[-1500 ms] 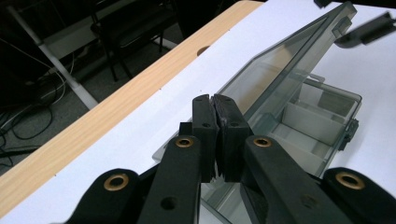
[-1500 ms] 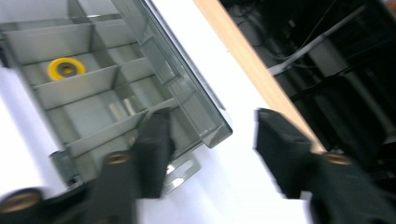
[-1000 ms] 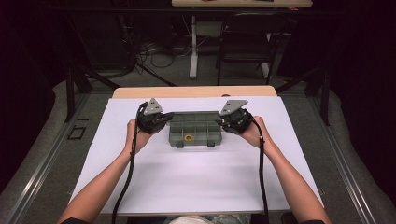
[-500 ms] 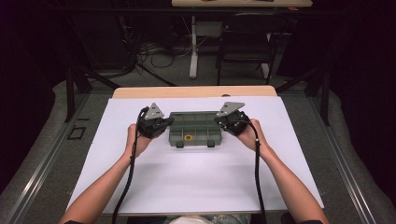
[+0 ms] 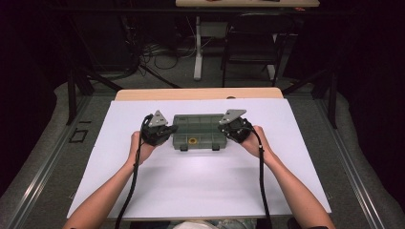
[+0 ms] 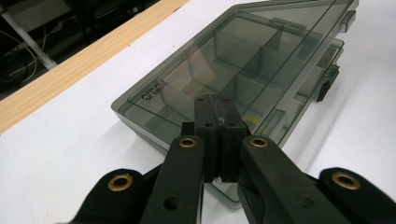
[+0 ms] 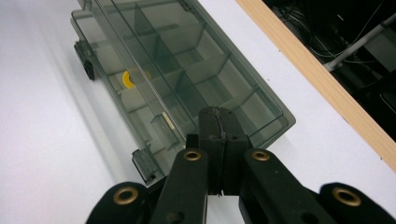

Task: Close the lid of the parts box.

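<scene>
One flat, rectangular organizer box (image 5: 198, 131) of smoky, see-through plastic lies on the white table (image 5: 200, 191) between the two grippers, its short ends just ahead of their tips. The left gripper (image 5: 168, 132) stands at one end and the right gripper (image 5: 228, 129) at the other; each has its matte black jaws pressed together with nothing between them, the tips over the edge of the glossy lid, though whether they touch it cannot be told. Thin plastic walls divide the inside into several compartments, whose full count is hard to make out through the tinted lid. One small yellow round piece (image 7: 126, 78) lies in a compartment near the front wall, partly blurred by the plastic. Two dark latches (image 7: 87, 65) sit on the front edge. Raised lettering on the lid is too small to read. A pale wooden strip (image 5: 198, 93) borders the table's far side.
</scene>
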`<state>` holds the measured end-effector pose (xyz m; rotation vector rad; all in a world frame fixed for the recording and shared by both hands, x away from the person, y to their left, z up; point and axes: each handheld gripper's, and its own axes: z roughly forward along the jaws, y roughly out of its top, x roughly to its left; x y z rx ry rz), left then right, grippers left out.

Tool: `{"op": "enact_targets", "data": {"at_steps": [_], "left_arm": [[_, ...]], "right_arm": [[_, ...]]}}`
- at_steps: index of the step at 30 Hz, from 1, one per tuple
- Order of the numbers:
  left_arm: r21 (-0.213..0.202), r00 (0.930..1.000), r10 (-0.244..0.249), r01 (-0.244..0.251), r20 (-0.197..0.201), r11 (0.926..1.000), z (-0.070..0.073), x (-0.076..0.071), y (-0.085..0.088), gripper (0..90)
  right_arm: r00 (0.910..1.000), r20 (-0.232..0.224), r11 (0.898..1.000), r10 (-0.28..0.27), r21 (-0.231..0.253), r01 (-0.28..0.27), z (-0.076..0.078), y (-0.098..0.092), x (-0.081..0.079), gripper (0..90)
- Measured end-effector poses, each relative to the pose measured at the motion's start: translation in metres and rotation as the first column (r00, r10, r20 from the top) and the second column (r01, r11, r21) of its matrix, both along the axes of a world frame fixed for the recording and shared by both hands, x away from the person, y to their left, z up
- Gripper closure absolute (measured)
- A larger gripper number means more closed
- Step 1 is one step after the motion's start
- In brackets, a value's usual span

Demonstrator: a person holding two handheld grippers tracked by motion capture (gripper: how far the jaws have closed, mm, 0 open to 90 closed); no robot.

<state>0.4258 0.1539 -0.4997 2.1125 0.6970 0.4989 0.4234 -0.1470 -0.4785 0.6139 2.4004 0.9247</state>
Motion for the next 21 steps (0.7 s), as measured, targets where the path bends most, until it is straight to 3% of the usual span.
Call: {"op": "enact_targets", "data": {"at_steps": [21], "left_arm": [[0.025, 0.9994, -0.002, 0.002, -0.034, 0.9997, -0.016, -0.001, 0.0, 89.4]], "right_arm": [[0.9991, -0.042, 0.999, 0.003, -0.034, -0.005, -0.019, 0.002, 0.002, 90.0]]}}
